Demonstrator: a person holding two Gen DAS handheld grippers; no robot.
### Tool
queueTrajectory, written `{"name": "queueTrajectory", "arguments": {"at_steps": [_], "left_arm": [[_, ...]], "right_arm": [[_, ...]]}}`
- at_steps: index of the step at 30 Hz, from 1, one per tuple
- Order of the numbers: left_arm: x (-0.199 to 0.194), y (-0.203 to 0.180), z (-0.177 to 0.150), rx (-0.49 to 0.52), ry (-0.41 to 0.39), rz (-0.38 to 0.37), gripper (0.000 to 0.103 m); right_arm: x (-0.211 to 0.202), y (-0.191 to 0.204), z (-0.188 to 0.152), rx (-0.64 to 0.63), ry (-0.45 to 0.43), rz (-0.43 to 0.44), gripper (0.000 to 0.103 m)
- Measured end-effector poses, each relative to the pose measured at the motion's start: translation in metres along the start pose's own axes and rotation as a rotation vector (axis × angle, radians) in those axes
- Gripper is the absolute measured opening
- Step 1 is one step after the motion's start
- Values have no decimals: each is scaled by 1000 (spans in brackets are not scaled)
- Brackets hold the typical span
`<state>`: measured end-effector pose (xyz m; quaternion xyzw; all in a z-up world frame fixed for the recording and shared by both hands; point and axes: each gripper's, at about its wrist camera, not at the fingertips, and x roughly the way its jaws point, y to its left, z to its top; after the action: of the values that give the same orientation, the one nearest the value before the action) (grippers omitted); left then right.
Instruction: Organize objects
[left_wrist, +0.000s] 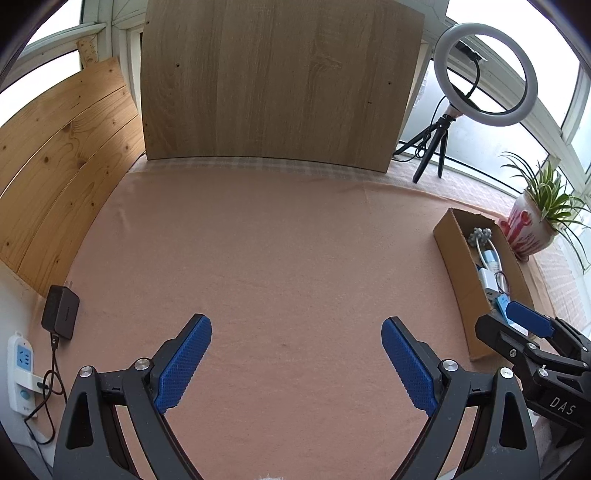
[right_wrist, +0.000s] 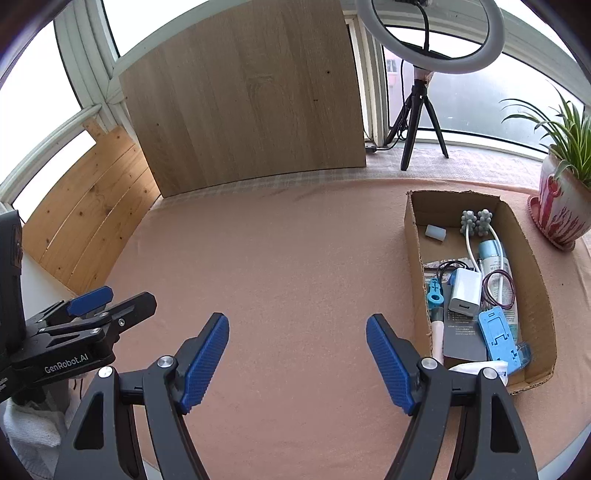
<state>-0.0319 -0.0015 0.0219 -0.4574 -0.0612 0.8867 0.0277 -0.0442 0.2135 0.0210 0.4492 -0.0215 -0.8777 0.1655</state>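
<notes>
Since everything's sitting in the cardboard box right of my wide-open, empty right gripper, sorting looks finished, so I'd just back off.

Pink cloth covers the table; brown cardboard box on the right holds a white charger and light-blue stand. Red-and-white patterned pot far right.

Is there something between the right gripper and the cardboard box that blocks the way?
Nothing visible does. Only bare pink cloth lies between the open, empty right gripper and the cardboard box, whose top is open.
</notes>
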Motion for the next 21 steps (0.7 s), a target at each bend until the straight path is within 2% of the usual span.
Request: {"name": "queueTrajectory", "arguments": {"at_steps": [12, 21], "left_arm": [[-12, 40, -48, -36, 52, 19, 95], [-7, 58, -63, -24, 72, 43, 95]], "right_arm": [[-8, 37, -36, -34, -36, -61, 74], [-4, 50, -54, -29, -32, -72, 74]]}}
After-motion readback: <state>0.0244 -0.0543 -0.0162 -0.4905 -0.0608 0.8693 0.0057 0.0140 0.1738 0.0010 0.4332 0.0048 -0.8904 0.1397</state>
